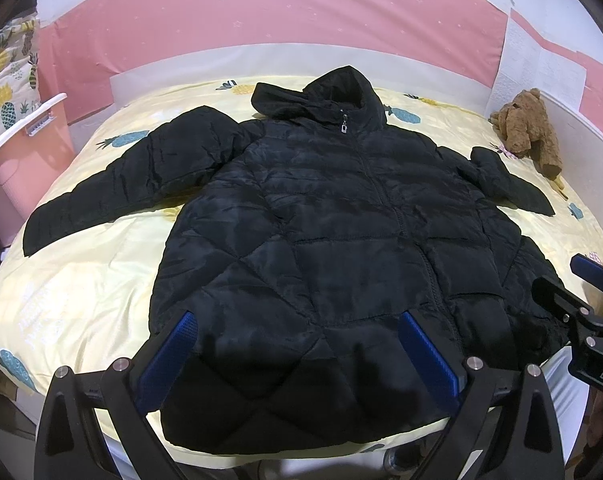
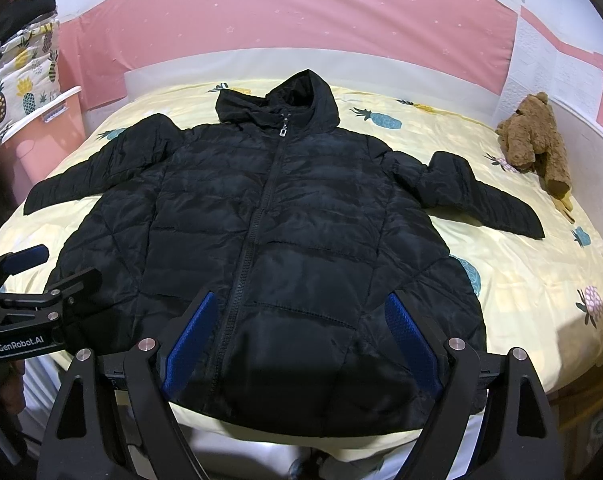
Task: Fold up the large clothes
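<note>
Right wrist: jacket point(image 2: 269, 248) lies flat, hood away; both grippers point(image 2: 297, 328) point(image 1: 297, 344) spread.

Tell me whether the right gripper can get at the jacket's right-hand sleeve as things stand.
Probably yes. The right gripper is open above the jacket hem, and the sleeve lies flat on the bed with nothing on it; the teddy bear sits apart.

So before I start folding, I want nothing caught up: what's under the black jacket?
Around the black jacket only the yellow pineapple-print bedsheet shows, one printed pineapple partly covered. Anything beneath its body is hidden.
</note>
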A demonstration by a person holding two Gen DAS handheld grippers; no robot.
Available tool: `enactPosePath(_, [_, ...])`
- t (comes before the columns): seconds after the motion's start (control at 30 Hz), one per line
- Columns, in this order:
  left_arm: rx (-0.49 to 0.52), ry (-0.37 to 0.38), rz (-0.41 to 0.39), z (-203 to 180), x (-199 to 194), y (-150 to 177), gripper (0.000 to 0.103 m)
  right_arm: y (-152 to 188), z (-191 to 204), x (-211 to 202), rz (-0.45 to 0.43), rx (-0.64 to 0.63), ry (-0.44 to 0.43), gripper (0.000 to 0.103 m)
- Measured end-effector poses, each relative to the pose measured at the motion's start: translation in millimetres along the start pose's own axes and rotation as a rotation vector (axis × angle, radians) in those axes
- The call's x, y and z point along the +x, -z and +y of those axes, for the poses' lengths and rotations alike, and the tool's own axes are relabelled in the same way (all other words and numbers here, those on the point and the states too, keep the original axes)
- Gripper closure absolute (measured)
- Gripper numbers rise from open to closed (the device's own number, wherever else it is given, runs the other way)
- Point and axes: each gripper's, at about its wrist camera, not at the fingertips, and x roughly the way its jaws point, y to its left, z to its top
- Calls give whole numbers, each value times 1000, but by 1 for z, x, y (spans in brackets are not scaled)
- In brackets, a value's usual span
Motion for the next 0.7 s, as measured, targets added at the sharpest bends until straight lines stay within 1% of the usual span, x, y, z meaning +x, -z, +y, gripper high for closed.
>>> enactPosePath(0.7, [-1,4,5,-3,-1,0,1,-1,2,0,2,0,1,17])
